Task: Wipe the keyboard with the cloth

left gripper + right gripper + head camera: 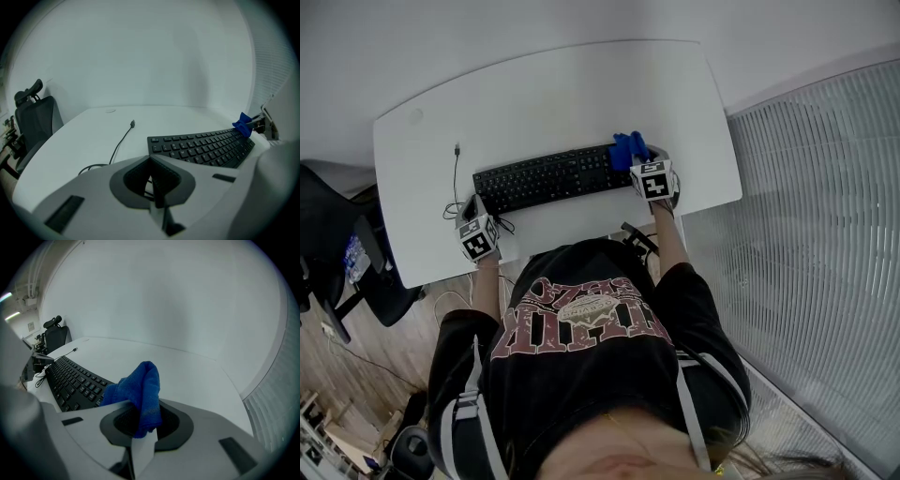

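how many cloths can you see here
1. The blue cloth is pinched in the right gripper, at the right end of the keyboard. No other shows.

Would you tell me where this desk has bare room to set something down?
Bare: the back of the desk, behind the keyboard, and its right end past the cloth. Crowded: front left, around the cable and left claw.

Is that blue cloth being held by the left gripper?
No, the blue cloth is pinched between the jaws of the right gripper, at the right end of the keyboard.
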The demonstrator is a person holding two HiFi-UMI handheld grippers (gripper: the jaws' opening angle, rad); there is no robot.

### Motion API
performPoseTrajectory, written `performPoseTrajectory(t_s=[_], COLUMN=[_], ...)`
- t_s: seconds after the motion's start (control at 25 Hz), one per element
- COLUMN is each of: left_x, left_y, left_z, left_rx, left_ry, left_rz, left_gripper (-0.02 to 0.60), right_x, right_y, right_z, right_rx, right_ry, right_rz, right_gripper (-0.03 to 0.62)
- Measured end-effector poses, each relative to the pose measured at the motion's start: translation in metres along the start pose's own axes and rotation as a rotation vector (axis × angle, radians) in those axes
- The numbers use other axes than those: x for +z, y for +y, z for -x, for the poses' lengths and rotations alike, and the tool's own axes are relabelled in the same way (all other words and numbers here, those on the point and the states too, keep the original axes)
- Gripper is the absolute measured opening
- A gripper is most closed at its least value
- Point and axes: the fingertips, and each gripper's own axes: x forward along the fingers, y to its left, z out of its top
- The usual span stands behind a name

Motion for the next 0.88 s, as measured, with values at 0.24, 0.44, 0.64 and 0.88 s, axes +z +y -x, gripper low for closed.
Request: performPoseTrajectory(t_s=[0.24, 0.44, 0.64, 0.88], left_x=[-0.004, 0.001, 0.004, -0.005], left_y=[0.003, -0.001, 0.001, 0.008], left_z=[-0.003, 0.001, 0.005, 0.015], left_rx=[0.001, -0.019, -0.041, -0.055], left_ry=[0.000, -0.005, -0.002, 0.018], left_rz=[0.000, -0.002, -0.047, -0.046], left_gripper=[0.032, 0.034, 0.034, 0.034], right_x=[-0.009, 0.025, 0.082, 0.142], right_y=[-0.011, 0.001, 0.057, 0.164], right_z=[0.001, 0.022, 0.033, 0.039], right_rx=[-0.040, 0.005, 0.134, 0.348], right_ry=[-0.008, -0.108, -0.202, -0.289], right_rz=[-0.077, -0.120, -0.092, -0.016], right_gripper=[0.064, 0.064, 0.064, 0.064])
